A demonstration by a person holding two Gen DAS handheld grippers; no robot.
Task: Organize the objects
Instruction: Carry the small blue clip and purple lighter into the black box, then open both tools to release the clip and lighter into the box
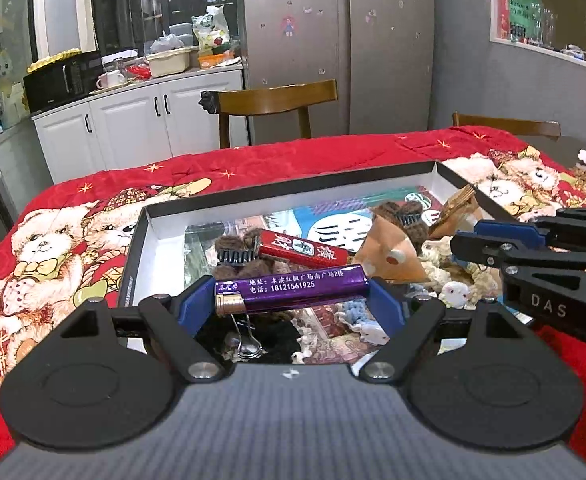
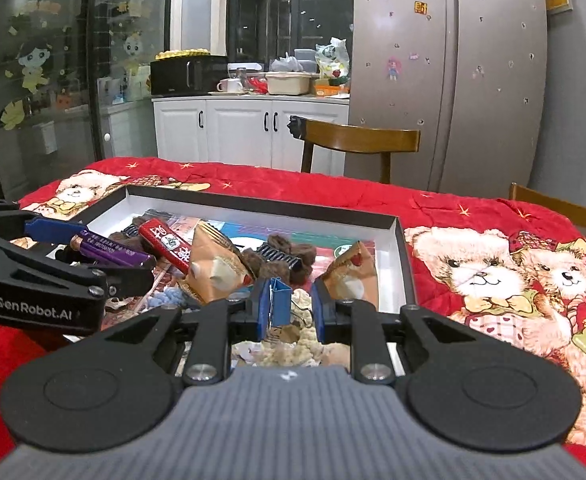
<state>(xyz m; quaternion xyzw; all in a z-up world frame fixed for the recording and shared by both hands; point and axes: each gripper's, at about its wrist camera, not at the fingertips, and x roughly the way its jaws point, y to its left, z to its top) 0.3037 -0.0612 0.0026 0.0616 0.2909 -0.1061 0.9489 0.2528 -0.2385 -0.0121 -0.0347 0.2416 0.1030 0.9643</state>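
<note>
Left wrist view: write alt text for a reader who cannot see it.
The left gripper holds a purple lighter lengthwise between its blue pads, above a shallow black-rimmed box crowded with small items, including a red lighter. The right gripper reaches in from the right edge. The box sits on a red teddy-bear blanket.

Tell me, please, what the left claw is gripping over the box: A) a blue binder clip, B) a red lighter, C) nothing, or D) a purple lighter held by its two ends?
D: in the left wrist view the purple lighter spans the left claw, one blue pad at each end, above the box.
</note>
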